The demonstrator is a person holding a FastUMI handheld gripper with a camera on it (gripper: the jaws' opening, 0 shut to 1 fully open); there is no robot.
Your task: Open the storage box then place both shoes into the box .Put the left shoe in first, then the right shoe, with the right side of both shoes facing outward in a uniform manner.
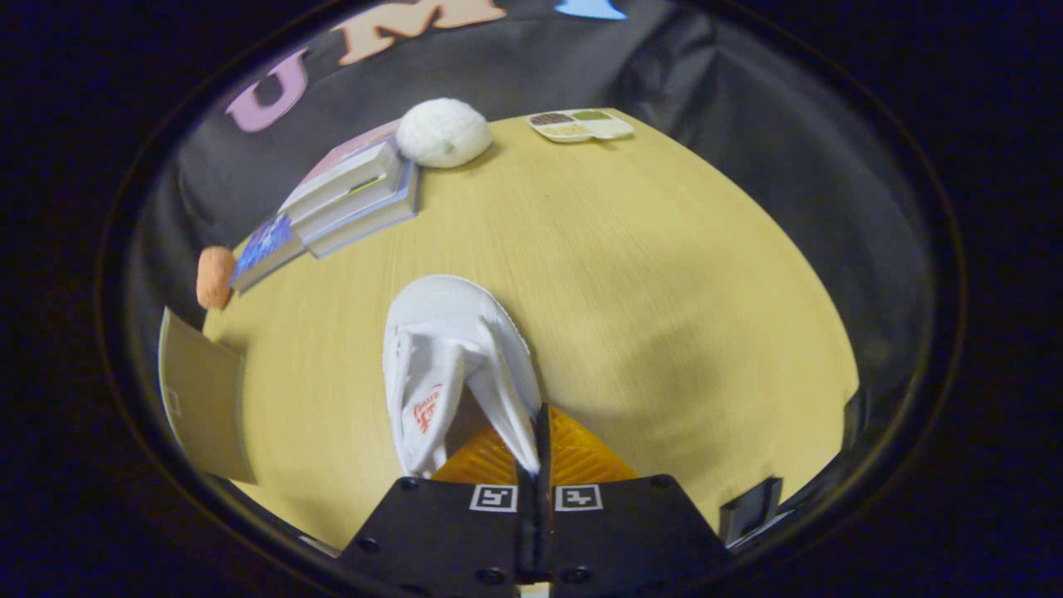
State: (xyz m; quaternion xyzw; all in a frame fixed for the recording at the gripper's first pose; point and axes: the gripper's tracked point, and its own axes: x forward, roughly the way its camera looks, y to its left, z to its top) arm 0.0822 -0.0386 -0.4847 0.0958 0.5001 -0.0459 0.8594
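Gripper point(537, 453) clenched on white shoe point(453, 365), both fingers pinching right wall of its opening near heel. Shoe points toe-forward, away from gripper, over wooden bench point(631, 274); whether sole touches bench, cannot tell. Left of shoe, at bench edge, brown cardboard flap point(203, 399). Farther left, small orange ball point(215, 276) beside stack of books point(349, 203). Beyond books, white fluffy ball point(443, 133). Far edge: divided tray point(580, 125).
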